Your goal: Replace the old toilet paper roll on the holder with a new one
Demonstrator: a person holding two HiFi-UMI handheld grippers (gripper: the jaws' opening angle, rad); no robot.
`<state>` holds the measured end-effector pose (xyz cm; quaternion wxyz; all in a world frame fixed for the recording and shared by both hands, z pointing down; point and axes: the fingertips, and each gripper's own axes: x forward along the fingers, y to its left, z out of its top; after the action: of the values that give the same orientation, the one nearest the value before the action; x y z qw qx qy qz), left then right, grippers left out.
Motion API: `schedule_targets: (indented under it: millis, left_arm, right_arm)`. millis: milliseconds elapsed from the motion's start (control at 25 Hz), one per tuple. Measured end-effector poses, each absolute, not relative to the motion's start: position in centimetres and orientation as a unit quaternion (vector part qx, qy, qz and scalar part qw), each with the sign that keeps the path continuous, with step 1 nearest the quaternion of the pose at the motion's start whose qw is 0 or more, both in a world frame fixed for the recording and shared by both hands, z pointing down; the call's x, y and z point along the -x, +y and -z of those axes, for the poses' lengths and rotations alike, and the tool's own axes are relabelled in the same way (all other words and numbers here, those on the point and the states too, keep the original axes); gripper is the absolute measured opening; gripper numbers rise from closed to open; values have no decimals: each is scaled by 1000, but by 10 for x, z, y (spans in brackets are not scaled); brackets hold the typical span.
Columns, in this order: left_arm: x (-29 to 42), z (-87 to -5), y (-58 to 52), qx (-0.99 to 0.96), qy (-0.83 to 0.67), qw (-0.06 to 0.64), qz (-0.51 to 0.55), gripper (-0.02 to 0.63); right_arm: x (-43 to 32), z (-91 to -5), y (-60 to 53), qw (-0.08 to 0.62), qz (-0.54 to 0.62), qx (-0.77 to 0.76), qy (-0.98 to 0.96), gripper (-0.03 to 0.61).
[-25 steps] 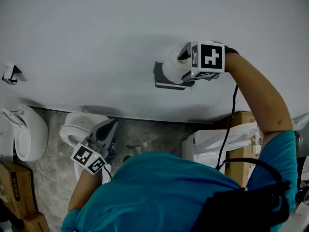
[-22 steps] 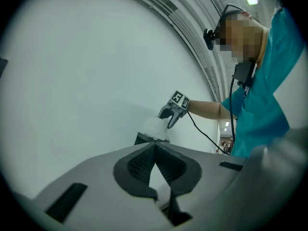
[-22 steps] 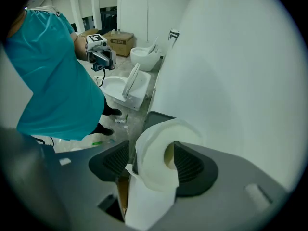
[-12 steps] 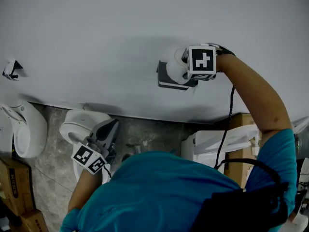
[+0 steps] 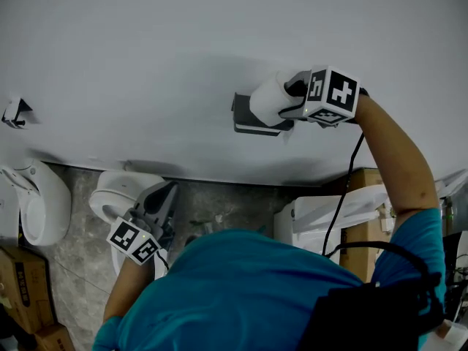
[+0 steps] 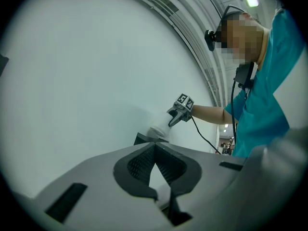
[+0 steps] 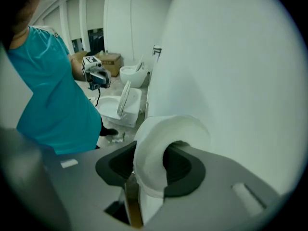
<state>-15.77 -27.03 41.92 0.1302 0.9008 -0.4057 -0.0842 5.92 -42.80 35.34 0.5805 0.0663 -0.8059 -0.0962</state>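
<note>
A white toilet paper roll [image 5: 265,99] sits just above the dark holder [image 5: 252,126] on the white wall. My right gripper [image 5: 284,97] reaches it from the right, and its closing jaws press on the roll from both sides. In the right gripper view the roll [image 7: 153,146] bulges between the dark pads of the right gripper [image 7: 151,166]. My left gripper [image 5: 167,194] hangs low by the person's side, jaws together, nothing in them. From the left gripper [image 6: 154,147] view, the roll [image 6: 157,129], the holder [image 6: 143,138] and the right gripper [image 6: 174,120] show far off.
A white toilet [image 5: 115,194] stands on the grey floor below, another white fixture [image 5: 36,203] to its left. Cardboard boxes [image 5: 22,284] lie at the lower left, a white box [image 5: 322,218] at the right. A small bracket [image 5: 14,112] is on the wall far left.
The right gripper has shifted slightly right and rolled, and its jaws have closed onto the roll. The roll now tilts off the holder. The left gripper has stayed put.
</note>
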Motion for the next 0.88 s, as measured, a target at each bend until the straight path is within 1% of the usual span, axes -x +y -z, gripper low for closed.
schedule_targets:
  millis: [80, 200, 320, 440, 600, 720, 880]
  left_arm:
    - [155, -418, -271, -902, -402, 130, 84, 8]
    - [149, -416, -272, -905, -397, 130, 83, 8]
    - [142, -414, -273, -908, -390, 130, 79, 8]
    - [134, -414, -273, -912, -382, 131, 74, 8]
    - [125, -414, -273, -916, -371, 133, 67, 8]
    - [118, -415, -272, -919, -366, 135, 62, 8]
    - [112, -414, -272, -920, -363, 135, 57, 8]
  right_arm:
    - [-64, -336, -422, 533, 79, -90, -837, 155]
    - [-78, -306, -413, 440, 44, -132, -887, 155]
    - [-103, -280, -405, 346, 12, -180, -921, 155]
    - [-134, -267, -396, 272, -12, -223, -936, 155]
    - [-176, -270, -387, 196, -57, -271, -941, 153]
    - [-203, -288, -379, 150, -101, -294, -939, 153]
    - [-226, -326, -373, 124, -149, -313, -930, 153]
